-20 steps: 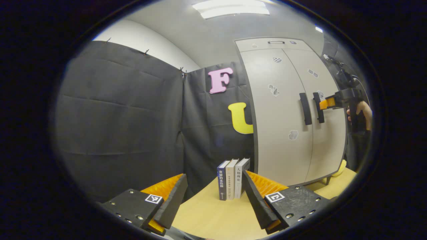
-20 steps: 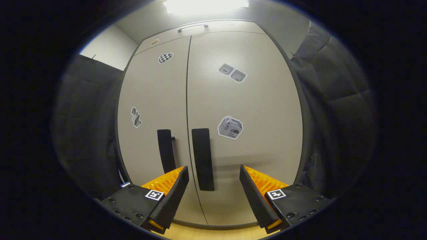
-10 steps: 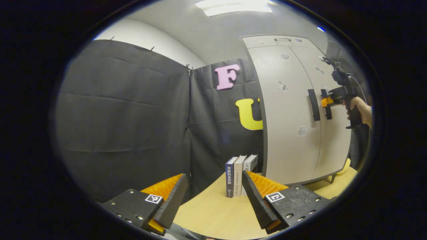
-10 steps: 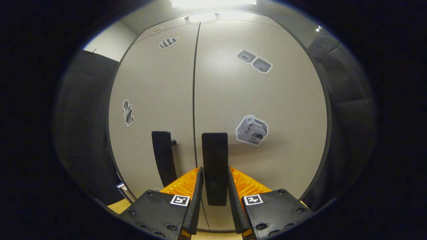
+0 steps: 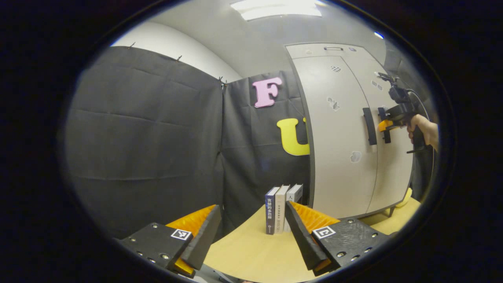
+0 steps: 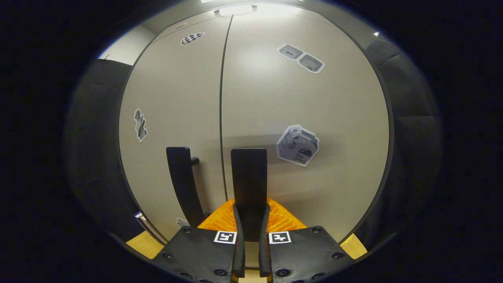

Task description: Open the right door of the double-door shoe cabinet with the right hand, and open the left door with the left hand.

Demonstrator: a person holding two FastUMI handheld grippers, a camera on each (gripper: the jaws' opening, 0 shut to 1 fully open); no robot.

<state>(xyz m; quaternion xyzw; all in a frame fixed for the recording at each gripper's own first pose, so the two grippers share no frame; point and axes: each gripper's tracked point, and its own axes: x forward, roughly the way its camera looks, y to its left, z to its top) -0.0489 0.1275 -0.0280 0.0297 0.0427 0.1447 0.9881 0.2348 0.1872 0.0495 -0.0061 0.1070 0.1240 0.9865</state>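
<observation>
Right claw [image 6: 250,214] clamped on right door handle [image 6: 248,177], both fingers pressing its sides. Both cabinet doors [image 6: 302,118] shut. Left claw [image 5: 251,232] spread wide, holding nothing, above near bench [image 5: 251,255]; books [image 5: 279,210] beyond, left door handle [image 5: 369,126] far right.

A white rectangular ceiling light panel [image 5: 279,8] gives even, soft light. Its glare washes out the top of the beige double-door shoe cabinet [image 6: 251,63]. Fisheye bending curves all edges; focus stays sharp.
</observation>
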